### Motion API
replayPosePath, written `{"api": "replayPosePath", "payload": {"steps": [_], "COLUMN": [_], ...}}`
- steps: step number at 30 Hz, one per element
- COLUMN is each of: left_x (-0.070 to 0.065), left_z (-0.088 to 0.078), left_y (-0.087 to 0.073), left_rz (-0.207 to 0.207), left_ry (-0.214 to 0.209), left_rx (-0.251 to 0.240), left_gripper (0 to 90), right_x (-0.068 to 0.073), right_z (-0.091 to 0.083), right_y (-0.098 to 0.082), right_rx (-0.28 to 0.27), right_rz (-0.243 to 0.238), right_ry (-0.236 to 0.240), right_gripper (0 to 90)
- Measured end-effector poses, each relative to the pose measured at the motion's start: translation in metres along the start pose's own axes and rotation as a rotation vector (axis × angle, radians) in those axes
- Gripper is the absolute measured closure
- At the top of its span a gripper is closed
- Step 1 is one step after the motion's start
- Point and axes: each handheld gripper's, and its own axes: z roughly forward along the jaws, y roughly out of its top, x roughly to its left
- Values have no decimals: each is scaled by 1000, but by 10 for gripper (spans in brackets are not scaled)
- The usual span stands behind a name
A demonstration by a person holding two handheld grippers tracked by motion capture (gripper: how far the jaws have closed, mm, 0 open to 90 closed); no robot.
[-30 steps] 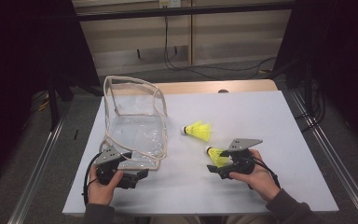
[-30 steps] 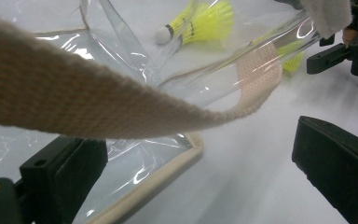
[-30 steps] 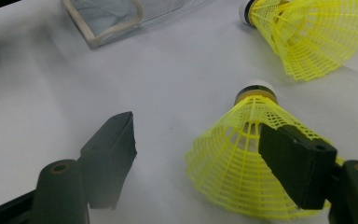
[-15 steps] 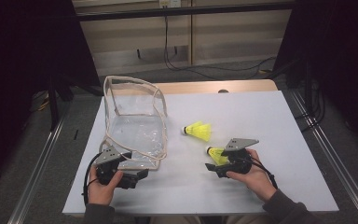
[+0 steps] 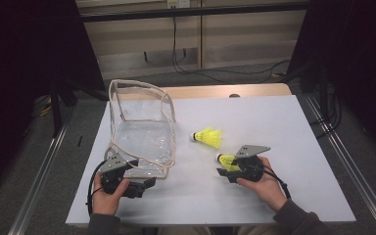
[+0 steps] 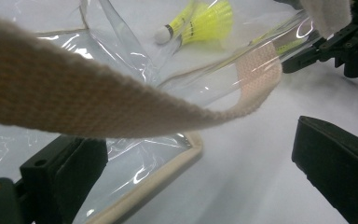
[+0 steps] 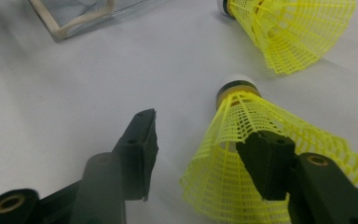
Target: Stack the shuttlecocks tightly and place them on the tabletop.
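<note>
Right gripper (image 7: 193, 154), near the table's (image 5: 293, 122) front edge right of centre: jaws have just been closing, half-wide around one yellow shuttlecock (image 7: 256, 172). One pad touches the skirt; the other stands clear, no grip yet. A second yellow shuttlecock (image 5: 207, 137) (two total) lies just beyond, toward the table's middle. Left gripper (image 6: 191, 182), front-left: jaws wide, straddling the corner of one clear bag (image 5: 142, 132) with beige trim, one beige strap (image 6: 74, 98) crossing close above.
</note>
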Motion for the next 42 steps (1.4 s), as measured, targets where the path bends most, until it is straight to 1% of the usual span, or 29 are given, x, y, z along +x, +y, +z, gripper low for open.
{"api": "replayPosePath", "payload": {"steps": [3,9,11,18,23,35,42], "left_x": [0,0,0,0,0,0,0], "left_z": [0,0,0,0,0,0,-1], "left_y": [0,0,0,0,0,0,0], "left_rz": [1,2,2,1,1,2,1], "left_ry": [3,4,4,4,3,4,3], "left_rx": [0,0,0,0,0,0,0], "left_gripper": [33,33,33,33,33,33,33], "right_x": [-2,-4,-4,-5,-5,-7,-8], "right_z": [0,-2,-2,-1,-1,-3,-5], "right_y": [-1,-1,-1,-2,-2,-3,-3], "right_rx": [-5,-13,-14,-14,-13,-12,-14], "right_rz": [11,24,23,28,27,22,27], "right_ry": [-13,-13,-12,-17,0,13,25], "right_gripper": [541,610,646,682,720,799,845]}}
